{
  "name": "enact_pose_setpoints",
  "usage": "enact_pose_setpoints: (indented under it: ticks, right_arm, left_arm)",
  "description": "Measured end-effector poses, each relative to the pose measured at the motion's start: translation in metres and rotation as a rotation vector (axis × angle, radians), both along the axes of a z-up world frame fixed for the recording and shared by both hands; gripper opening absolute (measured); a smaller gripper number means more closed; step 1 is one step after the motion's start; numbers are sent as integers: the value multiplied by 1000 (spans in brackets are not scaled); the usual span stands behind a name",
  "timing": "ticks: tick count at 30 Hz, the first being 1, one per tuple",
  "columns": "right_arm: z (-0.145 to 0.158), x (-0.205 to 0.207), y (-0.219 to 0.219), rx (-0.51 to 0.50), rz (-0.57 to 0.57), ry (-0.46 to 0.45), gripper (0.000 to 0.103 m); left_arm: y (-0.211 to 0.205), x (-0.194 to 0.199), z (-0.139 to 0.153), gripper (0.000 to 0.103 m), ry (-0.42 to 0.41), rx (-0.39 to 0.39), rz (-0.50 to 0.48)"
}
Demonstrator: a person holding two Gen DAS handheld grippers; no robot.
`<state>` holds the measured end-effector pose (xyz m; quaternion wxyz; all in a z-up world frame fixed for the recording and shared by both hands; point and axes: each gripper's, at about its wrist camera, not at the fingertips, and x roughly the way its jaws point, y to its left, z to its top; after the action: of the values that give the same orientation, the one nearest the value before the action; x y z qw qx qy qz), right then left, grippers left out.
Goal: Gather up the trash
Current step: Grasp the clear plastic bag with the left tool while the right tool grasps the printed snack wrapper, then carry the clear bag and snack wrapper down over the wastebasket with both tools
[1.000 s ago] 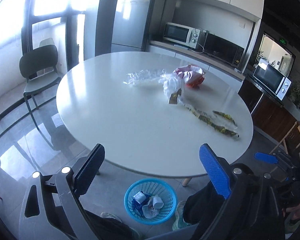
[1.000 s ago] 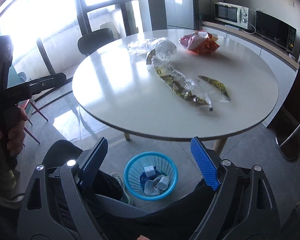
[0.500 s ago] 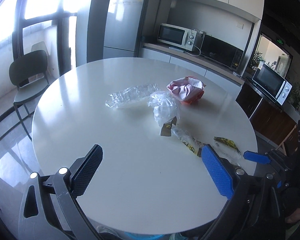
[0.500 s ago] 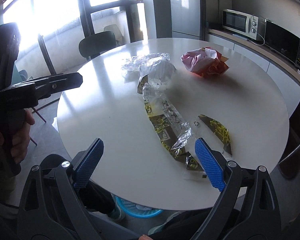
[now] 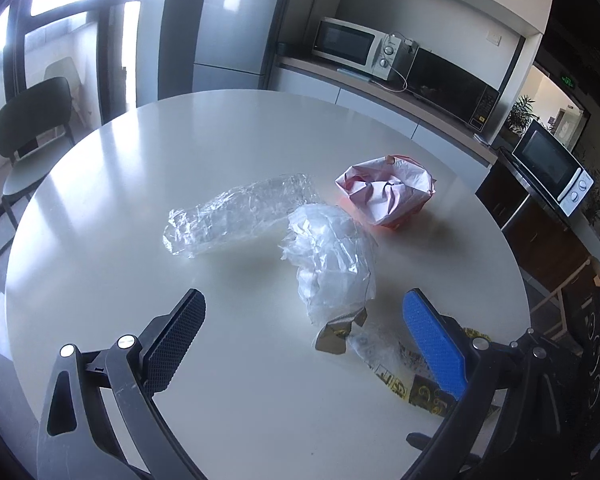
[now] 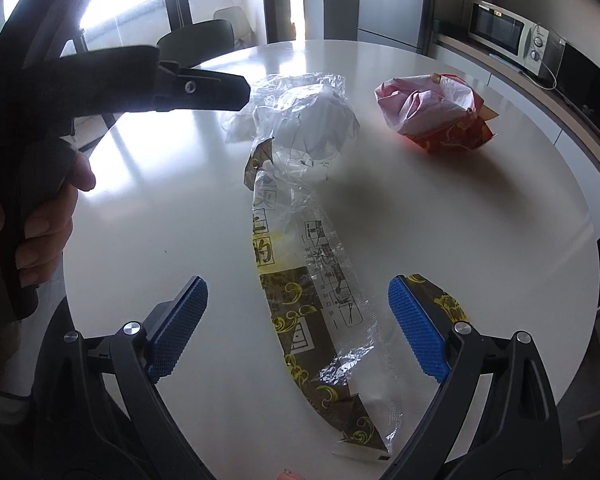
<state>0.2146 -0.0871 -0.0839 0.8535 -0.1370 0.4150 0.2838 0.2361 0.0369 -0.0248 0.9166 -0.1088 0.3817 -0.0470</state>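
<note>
My right claw (image 6: 296,328) hangs released, fingers astride the long wrapper (image 6: 312,300) that runs in from the near edge of the bench (image 6: 480,216). My left claw (image 5: 300,336) is released too, facing the clear bag (image 5: 332,260). Both look light, limp and slippery, so I'd pinch the wrapper mid-length; bare bench lies either side.

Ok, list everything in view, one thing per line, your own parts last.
table: one, white, round, underneath everything.
clear plastic wrapper: one, transparent, table centre.
crumpled clear bag: one, whitish, beside the wrapper.
pink and red bag: one, crumpled, far side.
long printed wrapper: one, brown, yellow, clear, near edge.
small wrapper scrap: one, brown-yellow, partly behind right claw.
microwaves: two, white, on counters.
chair: one, dark, by window.
left claw: open, empty.
right claw: open, over long wrapper.
</note>
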Motion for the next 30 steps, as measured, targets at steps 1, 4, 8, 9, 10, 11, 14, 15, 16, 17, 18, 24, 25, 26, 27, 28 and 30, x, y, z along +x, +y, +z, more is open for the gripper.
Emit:
enact_pose_setpoints:
  ticks: [1, 4, 8, 9, 10, 11, 14, 15, 16, 17, 18, 24, 25, 26, 27, 28, 30]
  right_arm:
    - [-1, 3, 0, 0, -1, 9, 83]
    - [-4, 8, -1, -9, -5, 27, 77]
    - [-11, 7, -3, -44, 4, 23, 68]
    - [-11, 5, -4, -51, 8, 15, 67]
    - [-11, 4, -6, -55, 9, 11, 64]
    - [-11, 4, -7, -52, 7, 11, 61]
    - [-10, 3, -13, -51, 2, 2, 46]
    - [-9, 3, -16, -48, 2, 1, 42]
    - [-9, 2, -18, -47, 3, 0, 37]
    - [-8, 0, -19, -46, 5, -2, 32]
    - [-9, 0, -20, -46, 5, -4, 30]
    - [-8, -6, -28, -28, -16, -13, 6]
    - [-8, -6, -29, -21, -23, -12, 4]
    - [-9, -8, -31, -10, -27, -8, 4]
    - [-8, -8, -32, -1, -30, -6, 3]
    - [-8, -10, -34, 14, -36, -7, 3]
    - [-5, -13, -38, 37, -50, -13, 3]
  left_arm:
    - [0, 6, 0, 97, 10, -7, -5]
    - [-5, 23, -2, 97, 33, -15, -23]
    - [-10, 45, -12, 97, 82, -26, -24]
    - [-11, 49, -16, 96, 93, -33, -26]
    - [-11, 54, -19, 95, 102, -39, -30]
    - [-13, 56, -21, 94, 106, -45, -36]
    - [-19, 58, -28, 79, 116, -26, -41]
    - [-20, 57, -29, 68, 114, -20, -35]
    - [-20, 57, -30, 62, 115, -17, -35]
    - [-20, 54, -30, 54, 113, -21, -40]
    - [-18, 52, -28, 47, 107, -32, -38]
    - [-13, 34, -15, 40, 50, -65, -14]
    - [-15, 30, -12, 40, 37, -63, -22]
    - [-17, 24, -8, 40, 20, -57, -28]
    - [-17, 19, -5, 40, 3, -47, -25]
    - [-18, 14, -1, 40, -10, -39, -18]
    - [-13, 1, 6, 40, -36, -38, 2]
